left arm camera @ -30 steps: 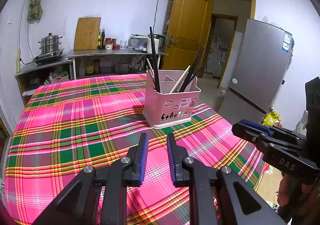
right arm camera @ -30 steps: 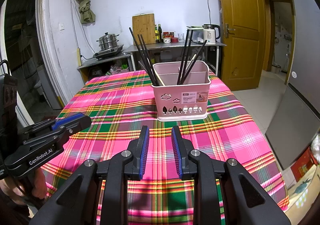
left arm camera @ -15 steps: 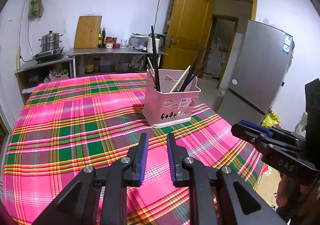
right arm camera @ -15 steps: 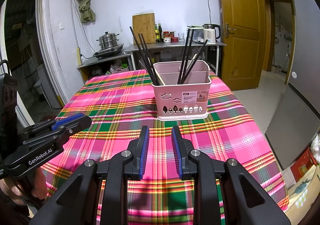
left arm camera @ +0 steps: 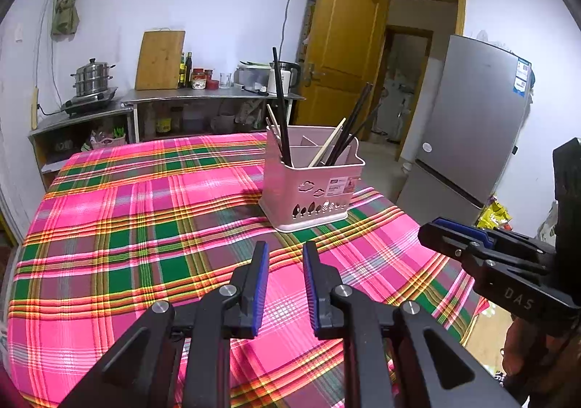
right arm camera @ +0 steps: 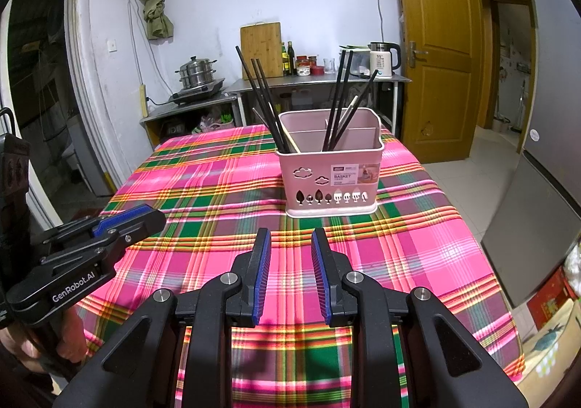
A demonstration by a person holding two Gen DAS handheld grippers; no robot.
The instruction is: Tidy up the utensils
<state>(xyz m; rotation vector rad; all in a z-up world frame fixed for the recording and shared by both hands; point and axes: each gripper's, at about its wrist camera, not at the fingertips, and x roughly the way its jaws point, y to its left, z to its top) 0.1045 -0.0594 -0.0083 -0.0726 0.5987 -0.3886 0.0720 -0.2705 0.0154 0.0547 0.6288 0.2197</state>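
Pink basket (right arm camera: 332,175) stands mid-table on a plaid cloth (right arm camera: 203,190), chopsticks (right arm camera: 267,106) propped upright in its compartments, seemingly already sorted. Left gripper (left arm camera: 285,284) and right gripper (right arm camera: 289,271) hover short of it, jaws apart, empty

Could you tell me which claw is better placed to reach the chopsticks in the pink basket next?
Probably the right claw: the pink basket sits almost straight ahead of it. From the left claw, the basket lies off to the right. Both claws are empty.
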